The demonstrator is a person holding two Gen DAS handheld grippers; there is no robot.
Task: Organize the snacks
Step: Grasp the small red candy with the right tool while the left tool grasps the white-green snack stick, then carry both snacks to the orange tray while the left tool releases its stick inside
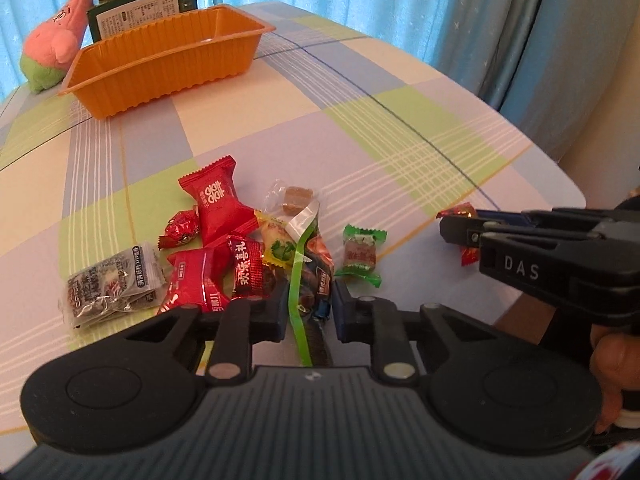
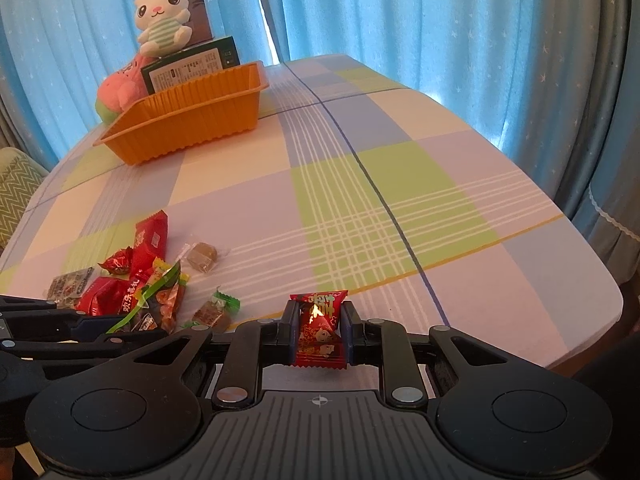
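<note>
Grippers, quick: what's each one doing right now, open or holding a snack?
Left gripper: closed on the green-striped snack packet.
Right gripper: closed on a red candy.

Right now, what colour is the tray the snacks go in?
Orange, with ribbed walls; the tray shows best in the right wrist view.

White plush bunny [image 2: 162, 20] on box [image 2: 198, 8], pink plush [image 1: 54, 38], checked tablecloth [image 2: 360, 200], blue curtains [image 2: 400, 12]
</note>
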